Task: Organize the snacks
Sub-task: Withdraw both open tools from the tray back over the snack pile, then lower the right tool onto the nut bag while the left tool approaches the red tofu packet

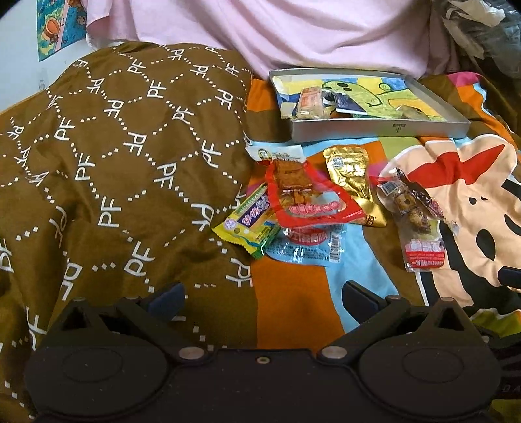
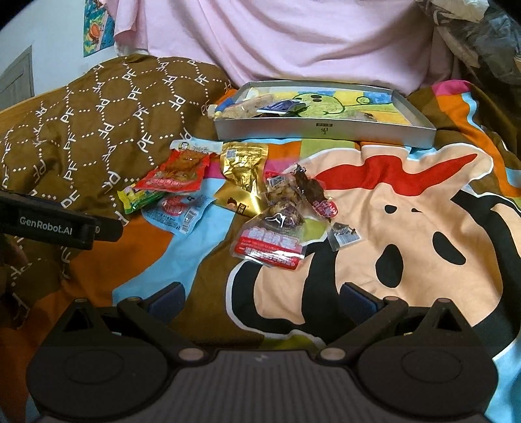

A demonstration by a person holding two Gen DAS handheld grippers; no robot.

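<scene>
Several snack packets lie loose on a colourful bedspread: a red packet, a yellow-green bar, a blue-clear packet, a gold pouch and a clear packet with a red label. Behind them sits a shallow silver tin tray with a few snacks inside. My left gripper is open, short of the pile, holding nothing. My right gripper is open too, just below the clear packet.
A brown quilt with white "PF" lettering bulges at the left. Pink fabric hangs behind the tray. The left gripper's body juts in at the left edge of the right wrist view. Crumpled plastic sits far right.
</scene>
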